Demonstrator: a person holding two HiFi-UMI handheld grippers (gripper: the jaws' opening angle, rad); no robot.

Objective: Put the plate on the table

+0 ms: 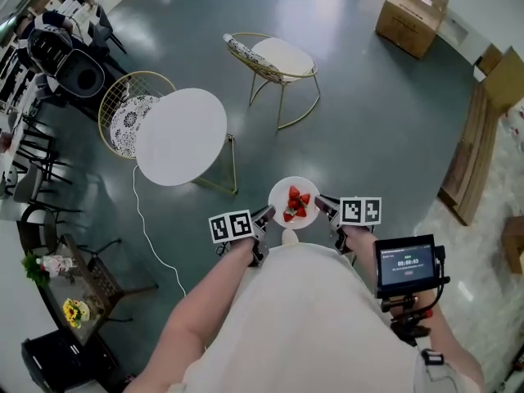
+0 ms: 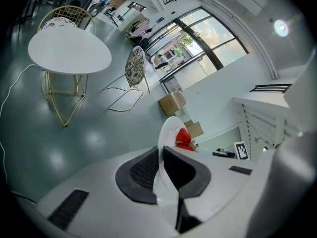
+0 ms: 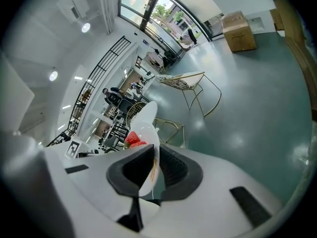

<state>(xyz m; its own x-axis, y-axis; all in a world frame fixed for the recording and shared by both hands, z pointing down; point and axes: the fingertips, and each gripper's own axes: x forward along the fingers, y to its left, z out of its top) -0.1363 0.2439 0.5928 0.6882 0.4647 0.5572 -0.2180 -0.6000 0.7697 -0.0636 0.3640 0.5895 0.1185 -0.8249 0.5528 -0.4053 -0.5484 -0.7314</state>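
Note:
A white plate (image 1: 286, 196) with red strawberries (image 1: 296, 205) hangs in the air in front of the person, held level from both sides. My left gripper (image 1: 264, 219) is shut on its left rim and my right gripper (image 1: 324, 206) is shut on its right rim. In the left gripper view the plate (image 2: 167, 135) runs edge-on between the jaws, strawberries (image 2: 184, 136) past them. In the right gripper view the plate (image 3: 145, 130) sits likewise, strawberries (image 3: 133, 141) on its left. The round white table (image 1: 182, 136) stands ahead to the left, its top bare.
A gold wire chair (image 1: 129, 115) stands behind the table and a second one (image 1: 278, 62) further ahead. A white cable (image 1: 151, 228) trails over the grey floor. A cardboard box (image 1: 412, 15) sits at the far right, wooden boards (image 1: 476, 150) along the right.

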